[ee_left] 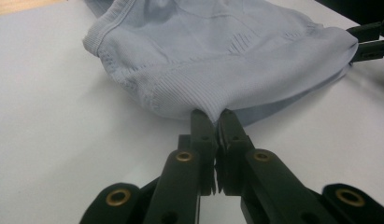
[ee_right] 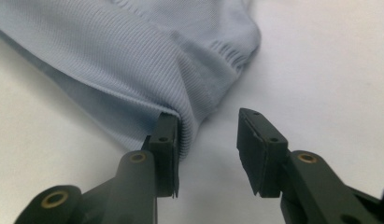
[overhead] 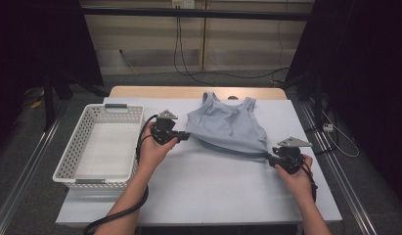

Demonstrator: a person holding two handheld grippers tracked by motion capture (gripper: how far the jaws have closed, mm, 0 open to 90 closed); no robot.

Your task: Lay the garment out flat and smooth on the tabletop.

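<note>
Nearest the person, two bare forearms come up over the white-covered bench (overhead: 198, 191), each hand wrapped round a gripper, with a black cable trailing from each. The right gripper (overhead: 270, 159) sits at the lower right corner of a pale blue tank top (overhead: 228, 128); in the right gripper view its jaws stand well apart, one pad touching the ribbed hem and the other clear of the cloth, so it has hold of nothing. The left gripper (overhead: 185, 135) is at the hem's left corner; in the left gripper view (ee_left: 212, 122) its jaws are closed together with a pinch of the hem bunched between them.

The tank top lies spread in the middle of the bench, hem toward the person, straps and neckline at the far side. It is a fine ribbed knit with a denser band along the hem, and the hem edge runs slightly lifted between the two grippers.

To the left, well apart from the garment, a white perforated basket (overhead: 74, 155) stands on the bench, nothing in it. Nothing lies between the grippers and the cloth. Beyond the bench's far edge, dark cables (overhead: 189, 73) cross the floor.
</note>
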